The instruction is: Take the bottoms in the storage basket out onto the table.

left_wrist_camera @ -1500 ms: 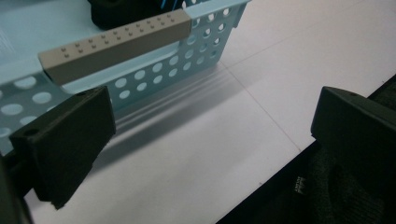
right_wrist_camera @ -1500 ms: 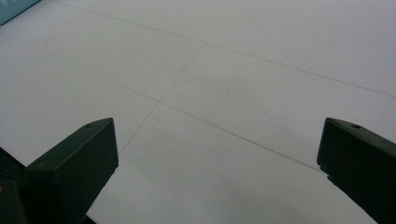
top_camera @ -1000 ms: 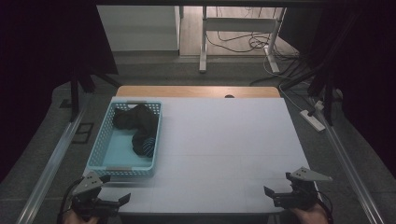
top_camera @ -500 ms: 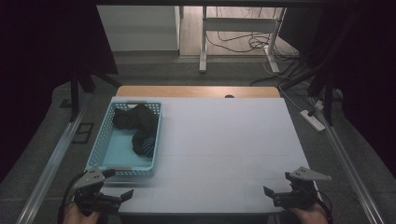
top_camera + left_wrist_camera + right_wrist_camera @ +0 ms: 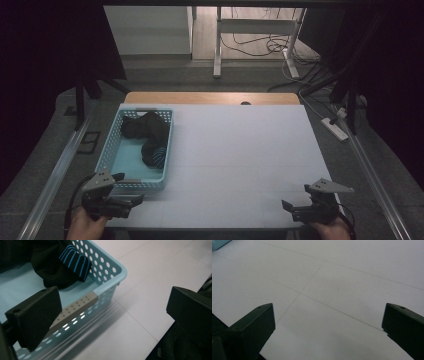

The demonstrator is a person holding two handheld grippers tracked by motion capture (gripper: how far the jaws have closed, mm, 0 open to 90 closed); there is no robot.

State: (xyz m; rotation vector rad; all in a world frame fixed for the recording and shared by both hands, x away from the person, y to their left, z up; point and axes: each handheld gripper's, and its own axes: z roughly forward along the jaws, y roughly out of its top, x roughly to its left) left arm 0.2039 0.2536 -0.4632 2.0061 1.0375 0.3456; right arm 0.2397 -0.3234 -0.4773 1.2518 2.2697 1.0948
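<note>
A white table [image 5: 240, 150] seen from above, with a person's two hands at its near edge, each holding black two-jaw tongs. The left tongs [image 5: 131, 201] sit just short of the near end of a light blue plastic basket [image 5: 111, 152]; the right tongs [image 5: 290, 209] are well apart from it, over bare tabletop at the near right corner. Both pairs stand wide open and grip nothing.

The basket is rectangular, its walls pierced with rows of small round holes. Inside lies dark, soft clothing [image 5: 147, 135], bunched up, ahead of the left tongs.

The left gripper view comes much closer: the basket's near corner [image 5: 110, 277] lies between the two blocky matte jaws, a grey strip dotted with tiny holes [image 5: 75, 308] is set into its rim, and one piece of the black cloth ends in a ribbed cuff with bright blue stripes [image 5: 75, 261] (from above this is just a small blue patch). No readable writing shows.

The right gripper view shows the smooth white table surface [image 5: 342, 277] crossed by thin seam lines, with a sliver of blue basket [image 5: 219, 243] at the far upper left corner.
</note>
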